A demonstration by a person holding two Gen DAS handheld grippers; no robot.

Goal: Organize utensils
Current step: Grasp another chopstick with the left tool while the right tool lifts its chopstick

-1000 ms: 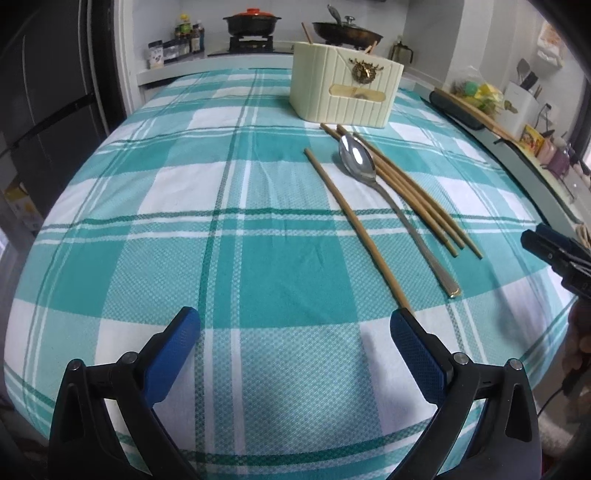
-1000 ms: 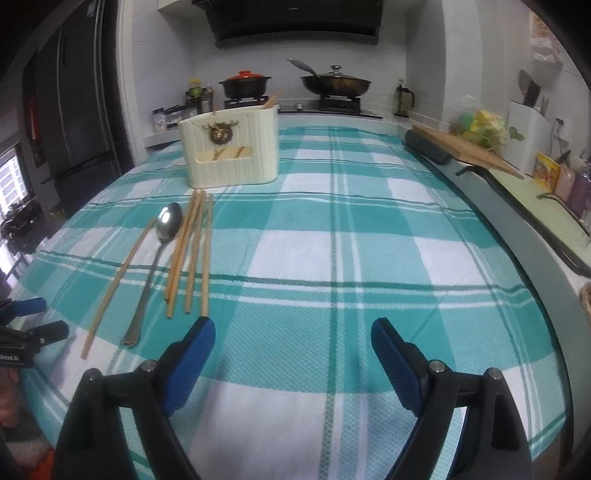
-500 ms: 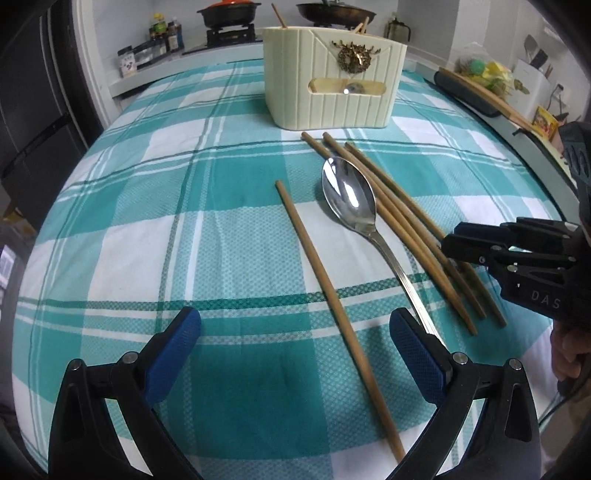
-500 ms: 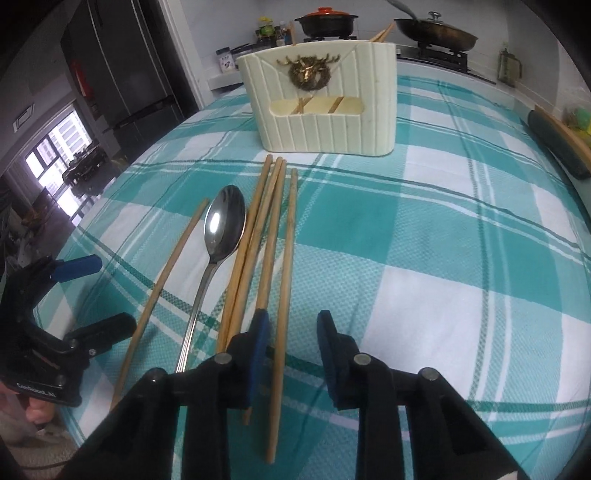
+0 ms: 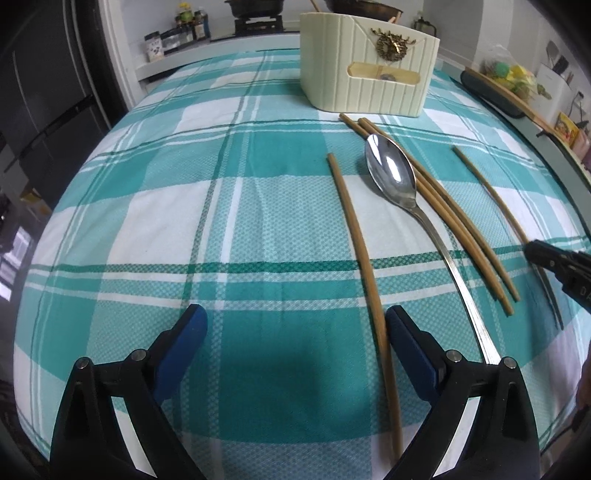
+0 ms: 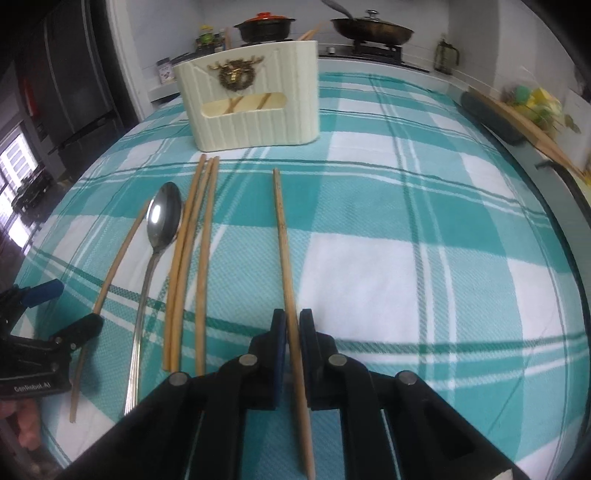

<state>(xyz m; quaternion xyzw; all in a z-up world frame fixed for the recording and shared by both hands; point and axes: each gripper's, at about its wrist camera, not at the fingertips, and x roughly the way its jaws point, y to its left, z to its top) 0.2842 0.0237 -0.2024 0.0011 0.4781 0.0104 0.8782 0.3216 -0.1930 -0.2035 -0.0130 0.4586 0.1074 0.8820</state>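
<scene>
The right gripper (image 6: 291, 328) is seen clenched on a single chopstick (image 6: 283, 236); its jaws have just been closing, and the blue pads press the stick from both sides. The stick runs between the pads, its near end sticking out toward the camera and its far end pointing at the holder. Whether that far end rests on the cloth cannot be told.

The left gripper (image 5: 295, 339) is held with its jaws spread wide and nothing gripped. A lone chopstick (image 5: 360, 254) lies on the cloth just inside the right-hand finger (image 5: 410, 354); whether the pad touches it cannot be told.

Farther out on the bench (image 5: 184, 206), covered by a teal and white checked cloth, a metal spoon (image 5: 395, 177) lies bowl-up. Three more chopsticks (image 5: 454, 221) lie side by side just beside it, on the side away from the lone one. Beyond them a cream ribbed holder (image 5: 365, 62) stands upright, with a gold emblem and a slot window in its front.

In the right wrist view, stick tips are seen poking above the holder's rim, and two pans (image 6: 371, 26) sit on a stove behind the bench. In the left wrist view only a dark tip of the right gripper shows at the right edge, the held chopstick reaching out from it.
</scene>
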